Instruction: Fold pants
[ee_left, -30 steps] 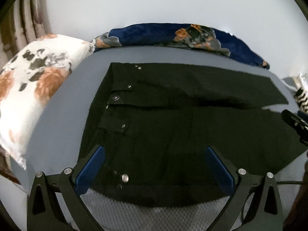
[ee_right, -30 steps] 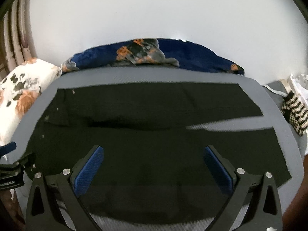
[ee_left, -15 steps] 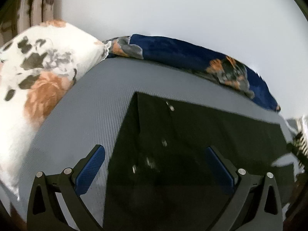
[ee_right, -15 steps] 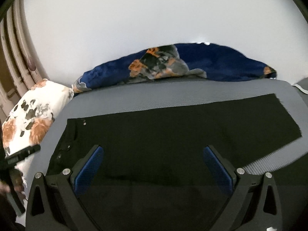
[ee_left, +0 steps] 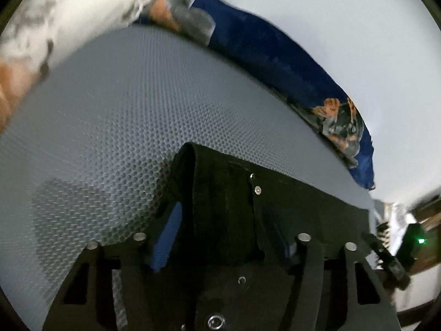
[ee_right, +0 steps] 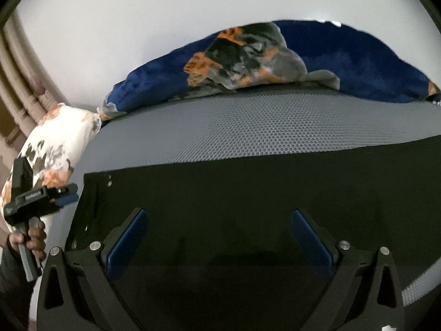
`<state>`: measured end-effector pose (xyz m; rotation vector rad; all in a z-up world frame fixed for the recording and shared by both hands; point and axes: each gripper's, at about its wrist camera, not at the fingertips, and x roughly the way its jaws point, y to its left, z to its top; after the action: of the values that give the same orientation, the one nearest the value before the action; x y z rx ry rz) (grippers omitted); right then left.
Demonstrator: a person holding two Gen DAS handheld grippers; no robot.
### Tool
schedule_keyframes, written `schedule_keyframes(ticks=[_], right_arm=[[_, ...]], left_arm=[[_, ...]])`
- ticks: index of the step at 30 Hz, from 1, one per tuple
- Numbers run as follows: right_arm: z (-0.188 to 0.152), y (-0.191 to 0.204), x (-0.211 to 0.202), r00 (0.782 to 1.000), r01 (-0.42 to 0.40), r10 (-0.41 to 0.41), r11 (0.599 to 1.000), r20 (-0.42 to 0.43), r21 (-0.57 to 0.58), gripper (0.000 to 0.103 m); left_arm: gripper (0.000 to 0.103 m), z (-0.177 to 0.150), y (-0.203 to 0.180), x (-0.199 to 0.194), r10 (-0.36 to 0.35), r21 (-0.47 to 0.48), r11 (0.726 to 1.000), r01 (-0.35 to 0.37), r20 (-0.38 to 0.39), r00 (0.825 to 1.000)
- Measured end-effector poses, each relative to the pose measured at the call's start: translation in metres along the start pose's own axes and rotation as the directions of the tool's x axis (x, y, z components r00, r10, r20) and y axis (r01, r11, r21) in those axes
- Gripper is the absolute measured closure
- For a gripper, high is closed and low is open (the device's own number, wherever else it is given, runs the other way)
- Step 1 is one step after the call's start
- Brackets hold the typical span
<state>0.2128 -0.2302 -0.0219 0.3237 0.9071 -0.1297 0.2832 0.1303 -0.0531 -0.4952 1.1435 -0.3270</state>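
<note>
Black pants (ee_right: pixel 248 193) lie flat across the grey mesh mattress (ee_right: pixel 275 127), waist to the left. My left gripper (ee_left: pixel 223 212) is down at the far waist corner with its jaws closing. The waistband (ee_left: pixel 209 193) is bunched into a raised fold between its blue pads (ee_left: pixel 165 237), and the right pad is mostly hidden by cloth. Seen from the right wrist, a hand holds the left gripper (ee_right: pixel 67 194) at the pants' left edge. My right gripper (ee_right: pixel 217 212) hovers wide open over the middle of the pants with nothing between its fingers.
A navy floral blanket (ee_right: pixel 344 60) lies along the mattress's far edge against the white wall. A white floral pillow (ee_right: pixel 52 143) sits at the left end, with a beige curtain (ee_right: pixel 19 82) behind it. Bare mattress (ee_left: pixel 110 110) stretches beyond the waistband.
Both grippers moved toward the far side of the pants and dropped lower. The left one rolled, reached the waist corner and closed from wide open onto the waistband. The right stays open.
</note>
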Motion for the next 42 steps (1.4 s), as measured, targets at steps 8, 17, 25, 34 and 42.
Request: schedule_keyframes(ticks=[8, 17, 25, 34, 42], right_arm=[[0.015, 0.000, 0.033, 0.999, 0.001, -0.001, 1.000, -0.036, -0.005, 0.000], [0.029, 0.006, 0.062, 0.999, -0.012, 0.010, 0.999, -0.052, -0.029, 0.000], [0.037, 0.009, 0.077, 0.997, -0.011, 0.005, 0.997, -0.079, -0.079, 0.000], [0.046, 0.013, 0.077, 0.991, -0.030, -0.006, 0.961, -0.131, -0.273, 0.000], [0.069, 0.014, 0.078, 0.961, -0.175, 0.028, 0.830, -0.275, -0.529, 0.000]], left_arm=[[0.059, 0.008, 0.011, 0.015, -0.107, -0.042, 0.994, 0.104, -0.077, 0.991], [0.059, 0.030, 0.017, 0.029, -0.239, -0.065, 0.970, 0.233, -0.105, 0.965], [0.059, 0.044, 0.010, 0.052, -0.276, -0.097, 0.960, 0.263, -0.150, 0.949], [0.094, 0.031, -0.001, 0.013, -0.290, -0.124, 0.950, 0.285, -0.025, 0.957], [0.095, 0.005, -0.050, -0.055, -0.406, 0.101, 0.908, 0.406, -0.015, 0.914]])
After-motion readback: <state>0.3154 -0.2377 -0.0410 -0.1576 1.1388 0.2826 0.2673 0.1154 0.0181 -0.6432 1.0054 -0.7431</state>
